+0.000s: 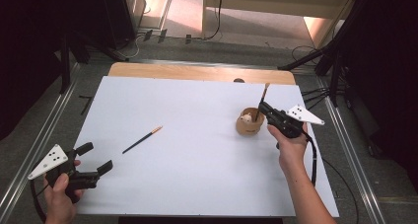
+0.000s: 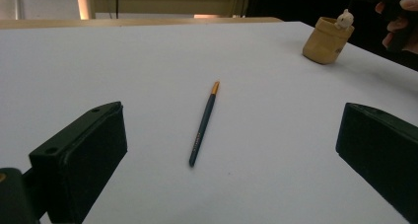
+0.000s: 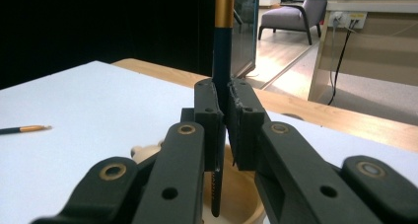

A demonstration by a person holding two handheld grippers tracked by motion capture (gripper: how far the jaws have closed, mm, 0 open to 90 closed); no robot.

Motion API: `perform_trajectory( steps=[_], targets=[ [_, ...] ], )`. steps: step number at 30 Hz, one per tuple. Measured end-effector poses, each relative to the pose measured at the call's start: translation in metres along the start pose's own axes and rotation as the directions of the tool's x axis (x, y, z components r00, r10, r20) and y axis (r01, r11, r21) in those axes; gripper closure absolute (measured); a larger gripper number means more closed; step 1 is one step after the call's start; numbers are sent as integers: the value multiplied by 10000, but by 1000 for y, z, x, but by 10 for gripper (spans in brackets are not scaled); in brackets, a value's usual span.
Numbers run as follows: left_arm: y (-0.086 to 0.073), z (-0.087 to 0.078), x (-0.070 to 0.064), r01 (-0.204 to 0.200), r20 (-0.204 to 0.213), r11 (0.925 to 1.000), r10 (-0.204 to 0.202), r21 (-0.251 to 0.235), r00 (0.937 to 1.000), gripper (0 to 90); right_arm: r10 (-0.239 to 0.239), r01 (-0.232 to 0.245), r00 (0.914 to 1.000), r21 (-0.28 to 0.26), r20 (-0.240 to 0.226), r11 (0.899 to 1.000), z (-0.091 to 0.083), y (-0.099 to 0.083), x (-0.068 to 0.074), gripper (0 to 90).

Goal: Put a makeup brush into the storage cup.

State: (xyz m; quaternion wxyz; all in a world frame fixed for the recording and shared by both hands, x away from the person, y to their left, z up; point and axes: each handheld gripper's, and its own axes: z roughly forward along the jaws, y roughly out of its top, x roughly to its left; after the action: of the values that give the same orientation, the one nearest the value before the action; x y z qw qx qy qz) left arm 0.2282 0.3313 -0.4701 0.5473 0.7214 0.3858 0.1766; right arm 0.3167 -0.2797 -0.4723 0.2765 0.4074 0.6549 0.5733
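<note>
A dark pencil with a gold end [image 1: 142,139] lies flat on the white table sheet [image 1: 197,155], left of centre; it also lies ahead of my left gripper [image 2: 231,150], between its two wide-apart jaws. My left gripper [image 1: 96,159] stands open at the near left, empty. A tan wooden cup [image 1: 248,123] with a small pale figure on its rim stands right of centre. My right gripper [image 1: 262,107] is shut on a second dark pencil [image 3: 223,46], held upright with its lower end inside the cup [image 3: 236,204].
The bare wooden table edge [image 1: 197,72] runs along the far side beyond the white sheet. Dark stands and cables [image 1: 325,61] flank the table at back right and back left. A person's hands hold both grippers at the near edge.
</note>
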Motion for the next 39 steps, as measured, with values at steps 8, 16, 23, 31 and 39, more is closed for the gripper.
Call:
perform_trajectory(
  steps=[8, 16, 23, 31, 39],
  targets=[
    [0, 1, 0, 5, 31, 10000, -5, -21, 10000, 0, 60, -60, 10000, 176, 32, 9998, 2, -9, 0, 849],
    [-1, -1, 0, 25, -18, 10000, -25, -34, 10000, 0, 90, -91, 9999, 254, 46, 9996, 4, -10, 0, 848],
    [0, -1, -1, -3, -25, 10000, 3, -6, 10000, 0, 241, -238, 9997, 213, -99, 9995, 2, -10, -2, 804],
    [-1, -2, 1, 39, -22, 10000, -39, -45, 10000, 0, 312, -310, 9995, 320, -83, 9990, -2, -6, -3, 526],
    [-1, 2, -1, 26, 6, 10000, -26, -16, 10000, 0, 648, -654, 9967, 107, 489, 9978, -16, 7, 6, 148]
  ],
)
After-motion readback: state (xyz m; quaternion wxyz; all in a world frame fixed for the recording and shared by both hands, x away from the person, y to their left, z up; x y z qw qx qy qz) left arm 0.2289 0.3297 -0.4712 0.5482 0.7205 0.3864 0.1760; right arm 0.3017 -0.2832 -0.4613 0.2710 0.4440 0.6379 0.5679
